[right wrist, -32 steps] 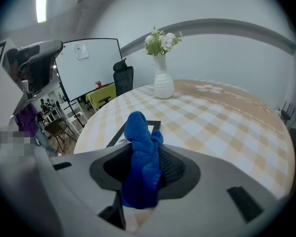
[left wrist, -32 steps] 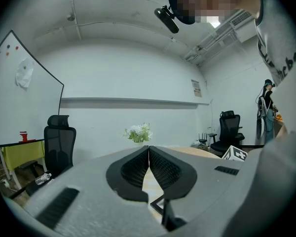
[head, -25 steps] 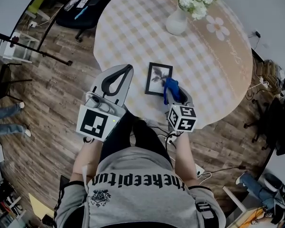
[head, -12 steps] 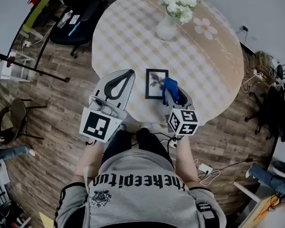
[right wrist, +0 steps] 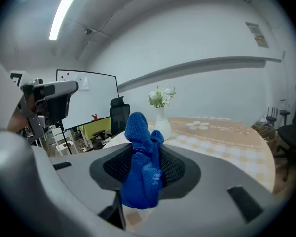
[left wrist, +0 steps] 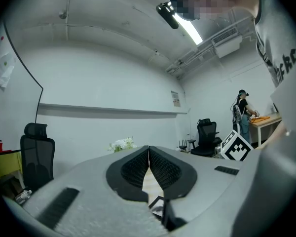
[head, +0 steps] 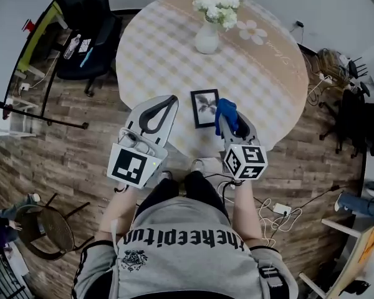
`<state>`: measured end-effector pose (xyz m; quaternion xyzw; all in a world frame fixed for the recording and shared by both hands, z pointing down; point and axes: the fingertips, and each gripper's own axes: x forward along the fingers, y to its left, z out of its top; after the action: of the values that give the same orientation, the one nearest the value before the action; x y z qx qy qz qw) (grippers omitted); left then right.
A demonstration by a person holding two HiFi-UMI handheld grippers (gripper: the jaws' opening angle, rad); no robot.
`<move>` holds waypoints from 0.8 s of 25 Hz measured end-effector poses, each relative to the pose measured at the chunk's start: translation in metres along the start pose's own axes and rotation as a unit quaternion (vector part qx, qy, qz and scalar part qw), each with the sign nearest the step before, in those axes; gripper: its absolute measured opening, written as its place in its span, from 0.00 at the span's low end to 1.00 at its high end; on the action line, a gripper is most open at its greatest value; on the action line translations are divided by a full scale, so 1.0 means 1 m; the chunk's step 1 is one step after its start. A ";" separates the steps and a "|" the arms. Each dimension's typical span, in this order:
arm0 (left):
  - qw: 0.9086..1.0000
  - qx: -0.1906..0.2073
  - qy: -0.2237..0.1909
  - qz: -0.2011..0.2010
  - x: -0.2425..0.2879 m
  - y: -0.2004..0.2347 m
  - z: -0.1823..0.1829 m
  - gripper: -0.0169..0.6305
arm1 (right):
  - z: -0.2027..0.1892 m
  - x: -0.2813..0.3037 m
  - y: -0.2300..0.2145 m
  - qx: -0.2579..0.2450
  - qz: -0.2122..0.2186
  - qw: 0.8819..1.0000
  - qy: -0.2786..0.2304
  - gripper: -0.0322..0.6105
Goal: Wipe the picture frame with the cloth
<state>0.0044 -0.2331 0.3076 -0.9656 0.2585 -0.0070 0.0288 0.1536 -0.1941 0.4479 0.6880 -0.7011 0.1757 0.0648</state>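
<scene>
My left gripper [head: 172, 98] is just to the left of the picture frame [head: 204, 108], over the round edge of the table [head: 168, 48]. Its jaws are pressed tight together and there is nothing in them. There is a small gap between it and the frame's left side. The frame lies flat, close to the table edge nearest me. Past the frame's far side the table top is bare, all the way to the white vase [head: 207, 39] of flowers, which is well away from it. Just by the frame's right side is the blue cloth [head: 226, 114]. My right gripper [head: 229, 118] is pinching it, and it sticks up in a bunch. I can't tell if the cloth touches the frame. To the right of that there is more bare table.
</scene>
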 end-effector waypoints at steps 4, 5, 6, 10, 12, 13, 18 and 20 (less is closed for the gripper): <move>1.000 -0.001 -0.011 -0.024 -0.011 -0.004 0.004 0.05 | 0.012 -0.019 0.011 -0.002 -0.020 0.999 -0.025 0.28; 0.999 -0.001 -0.014 -0.030 -0.013 -0.006 0.005 0.05 | 0.015 -0.024 0.013 -0.003 -0.026 0.999 -0.031 0.28; 0.999 0.000 -0.017 -0.038 -0.015 -0.007 0.006 0.05 | 0.018 -0.029 0.016 -0.004 -0.031 0.999 -0.037 0.28; 0.998 0.014 -0.022 -0.062 -0.022 -0.013 0.008 0.05 | 0.030 -0.049 0.026 -0.009 -0.052 0.997 -0.061 0.28; 0.997 0.009 -0.028 -0.074 -0.026 -0.018 0.011 0.05 | 0.036 -0.059 0.031 -0.011 -0.061 0.995 -0.073 0.28; 0.996 0.006 -0.030 -0.081 -0.028 -0.021 0.013 0.05 | 0.038 -0.064 0.034 -0.012 -0.065 0.995 -0.079 0.28; 0.994 0.008 -0.038 -0.106 -0.040 -0.032 0.016 0.05 | 0.046 -0.089 0.049 -0.020 -0.084 0.991 -0.104 0.28; 0.992 0.010 -0.041 -0.115 -0.046 -0.036 0.017 0.05 | 0.048 -0.098 0.056 -0.020 -0.091 0.989 -0.113 0.28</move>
<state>-0.0174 -0.1782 0.2930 -0.9880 0.1442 0.0265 0.0477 0.1103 -0.1179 0.3622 0.7627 -0.6421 0.0759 0.0146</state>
